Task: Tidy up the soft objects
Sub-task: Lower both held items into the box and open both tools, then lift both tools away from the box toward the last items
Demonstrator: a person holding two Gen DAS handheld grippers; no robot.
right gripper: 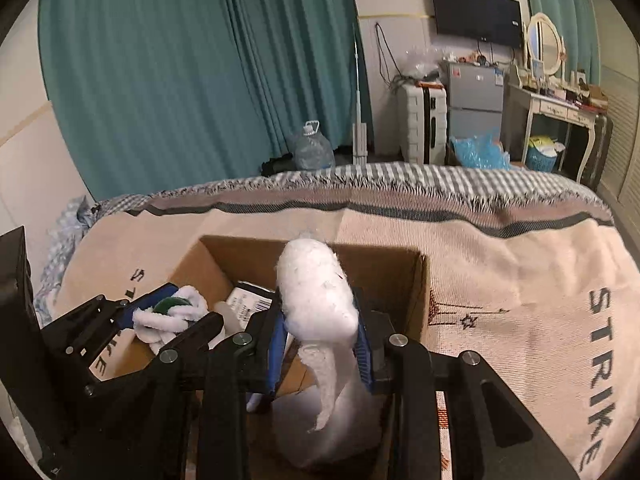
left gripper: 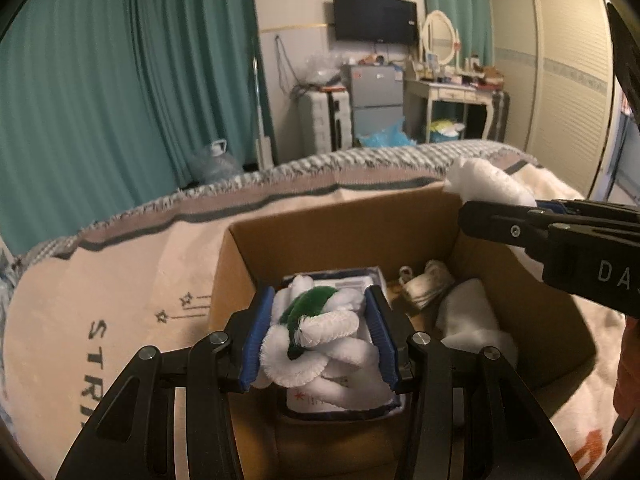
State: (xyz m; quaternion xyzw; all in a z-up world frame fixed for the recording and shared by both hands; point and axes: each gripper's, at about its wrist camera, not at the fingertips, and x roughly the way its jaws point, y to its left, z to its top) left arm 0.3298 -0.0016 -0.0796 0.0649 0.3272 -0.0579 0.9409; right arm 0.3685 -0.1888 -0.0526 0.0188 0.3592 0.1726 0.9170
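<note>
My left gripper [left gripper: 320, 332] is shut on a white and green plush toy [left gripper: 316, 324] and holds it over the open cardboard box [left gripper: 340, 232] on the bed. It also shows in the right wrist view [right gripper: 168, 316]. My right gripper [right gripper: 320, 324] is shut on a white fluffy soft piece [right gripper: 316, 292], held above the box's near right part; in the left wrist view this piece [left gripper: 488, 180] sticks up over the box's far right corner. Inside the box lie a white soft item [left gripper: 468, 320], a beige plush [left gripper: 424, 284] and a printed packet [left gripper: 344, 280].
The box stands on a beige blanket [right gripper: 520, 280] with "STRIKE" lettering, on a bed with a grey checked cover [right gripper: 400, 180]. Beyond the bed are teal curtains [right gripper: 180, 80], a water jug [right gripper: 312, 148], a suitcase [right gripper: 424, 124], a small fridge [right gripper: 476, 96] and a dressing table [right gripper: 556, 108].
</note>
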